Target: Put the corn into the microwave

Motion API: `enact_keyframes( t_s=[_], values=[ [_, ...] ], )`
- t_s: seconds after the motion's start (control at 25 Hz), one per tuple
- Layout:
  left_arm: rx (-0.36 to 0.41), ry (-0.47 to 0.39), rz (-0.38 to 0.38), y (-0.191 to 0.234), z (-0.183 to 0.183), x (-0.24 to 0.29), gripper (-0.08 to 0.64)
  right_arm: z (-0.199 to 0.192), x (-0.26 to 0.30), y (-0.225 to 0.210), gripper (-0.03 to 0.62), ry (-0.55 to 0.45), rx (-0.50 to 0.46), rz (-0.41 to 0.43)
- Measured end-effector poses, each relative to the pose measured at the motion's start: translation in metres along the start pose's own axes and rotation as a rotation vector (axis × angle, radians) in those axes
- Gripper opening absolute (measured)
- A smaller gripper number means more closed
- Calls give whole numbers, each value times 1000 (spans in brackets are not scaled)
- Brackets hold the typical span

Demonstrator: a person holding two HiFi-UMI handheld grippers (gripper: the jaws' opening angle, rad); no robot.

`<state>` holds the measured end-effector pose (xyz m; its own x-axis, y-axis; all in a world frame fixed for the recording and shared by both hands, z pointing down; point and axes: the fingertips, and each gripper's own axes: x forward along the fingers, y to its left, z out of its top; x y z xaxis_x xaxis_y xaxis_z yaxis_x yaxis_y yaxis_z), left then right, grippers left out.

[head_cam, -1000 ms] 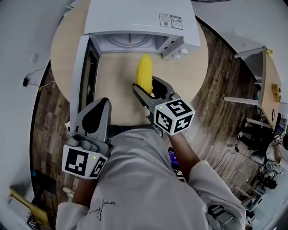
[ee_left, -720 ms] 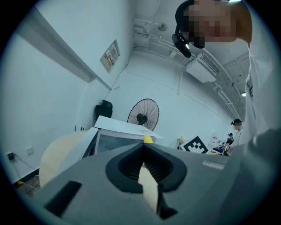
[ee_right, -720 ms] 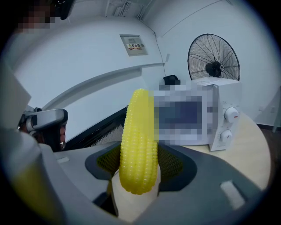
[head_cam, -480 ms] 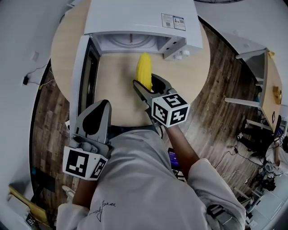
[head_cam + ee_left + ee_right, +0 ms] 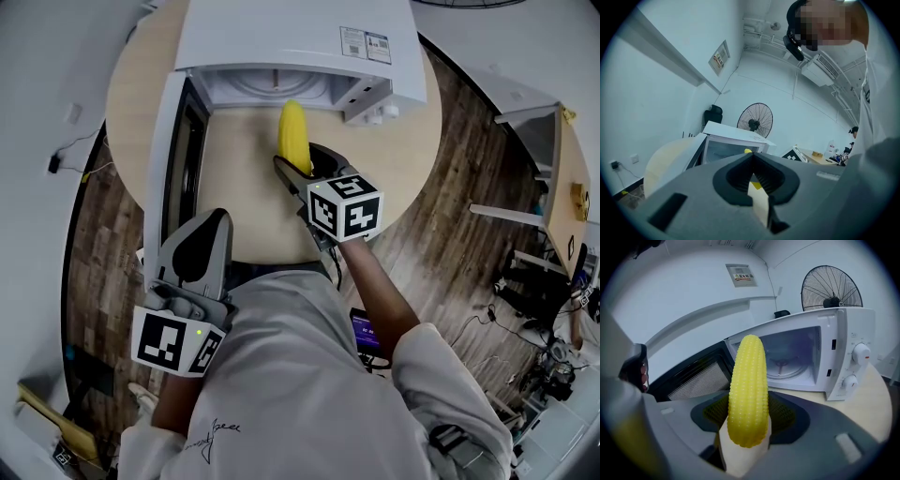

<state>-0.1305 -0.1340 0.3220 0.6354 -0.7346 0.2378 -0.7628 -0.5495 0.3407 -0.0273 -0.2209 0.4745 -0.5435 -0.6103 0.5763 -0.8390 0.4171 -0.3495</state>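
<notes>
Right gripper (image 5: 300,157): closed on the corn (image 5: 748,390); its pads press the lower part from both sides.
Corn: held above the counter (image 5: 244,206), tip pointing at the microwave (image 5: 281,37), just in front of the opening, not yet inside.
Microwave: stands on the round counter, door (image 5: 169,159) swung open to the left.
Left gripper (image 5: 216,216): jaws together, nothing between them, at the near edge of the counter beside the door.

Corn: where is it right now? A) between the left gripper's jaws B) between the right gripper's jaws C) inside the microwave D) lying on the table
B: the corn is clamped in the right gripper's jaws, in front of the open microwave, not inside it.
</notes>
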Motion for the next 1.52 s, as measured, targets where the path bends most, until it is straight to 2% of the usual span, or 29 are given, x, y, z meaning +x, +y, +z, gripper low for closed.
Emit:
enact_keyframes(
  t_s=[0.44,0.84,1.04,1.52],
  values=[
    [-1,8,7,2,-2,1,-11,-5,33,-29,261,69,-8,-31],
    [-12,-4,49,11,-4,-3,-11,-13,65,-54,261,163,-23,-43],
    [-22,-15,83,20,-4,-3,-11,-7,78,-64,261,178,-25,-59],
    [-36,-23,98,27,-2,-1,-11,10,95,-80,261,215,-58,-92]
  ],
)
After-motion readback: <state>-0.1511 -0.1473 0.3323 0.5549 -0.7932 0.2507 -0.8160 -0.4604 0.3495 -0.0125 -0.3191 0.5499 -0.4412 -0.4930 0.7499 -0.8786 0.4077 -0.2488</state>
